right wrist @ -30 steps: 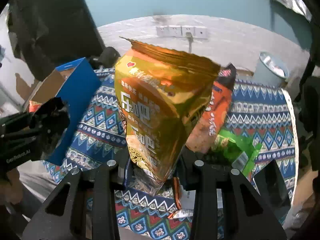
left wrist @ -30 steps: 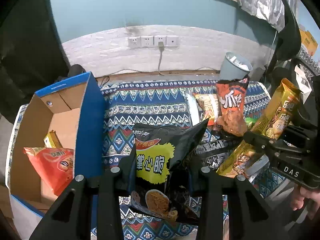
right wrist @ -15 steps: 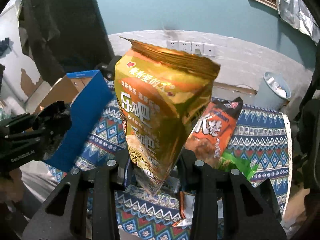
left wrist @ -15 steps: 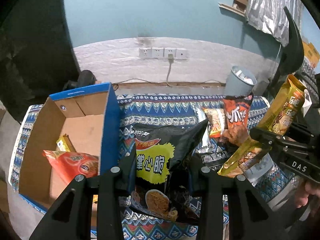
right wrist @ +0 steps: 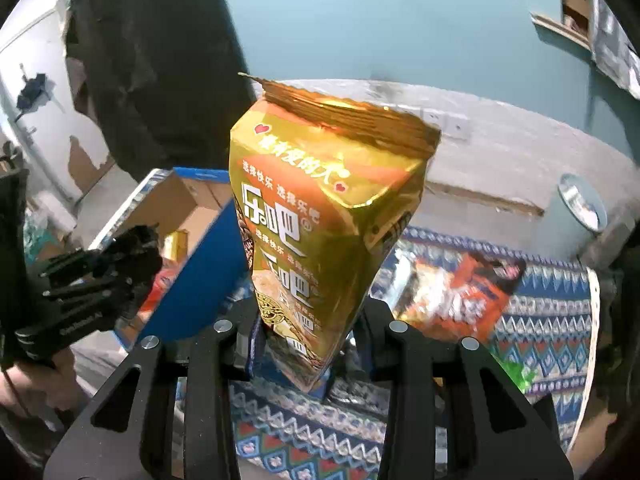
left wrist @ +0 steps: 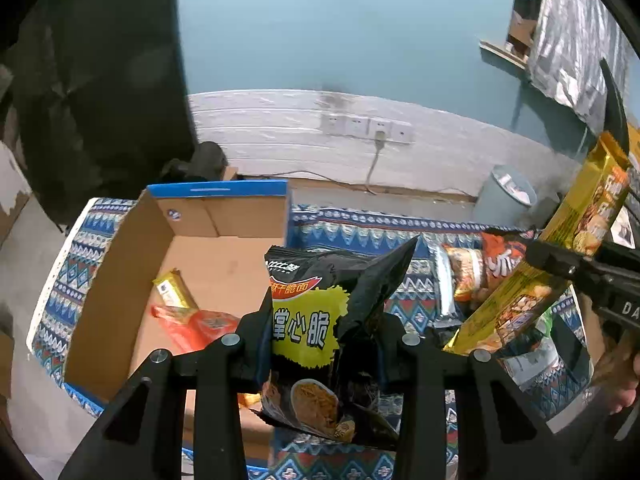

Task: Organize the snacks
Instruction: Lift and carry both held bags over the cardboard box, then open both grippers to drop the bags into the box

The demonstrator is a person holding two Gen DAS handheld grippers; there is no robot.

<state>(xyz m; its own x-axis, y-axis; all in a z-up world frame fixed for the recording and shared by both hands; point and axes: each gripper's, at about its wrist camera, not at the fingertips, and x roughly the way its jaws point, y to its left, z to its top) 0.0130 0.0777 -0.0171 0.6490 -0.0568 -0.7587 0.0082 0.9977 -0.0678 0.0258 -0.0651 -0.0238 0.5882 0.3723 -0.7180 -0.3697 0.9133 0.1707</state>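
My left gripper is shut on a black snack bag with a yellow label and holds it in the air, just right of the open blue cardboard box. A small yellow packet and a red bag lie in the box. My right gripper is shut on a gold snack bag, held upright above the patterned cloth. The gold bag also shows in the left wrist view. The box stands to its left, with the left gripper beside it.
An orange bag and a green packet lie on the patterned cloth. More snacks lie right of the box. A grey bin stands by the wall behind the table, under wall sockets.
Both grippers have risen and shifted left with their bags. The box now lies more centred under the left gripper, and its inside shows more fully.
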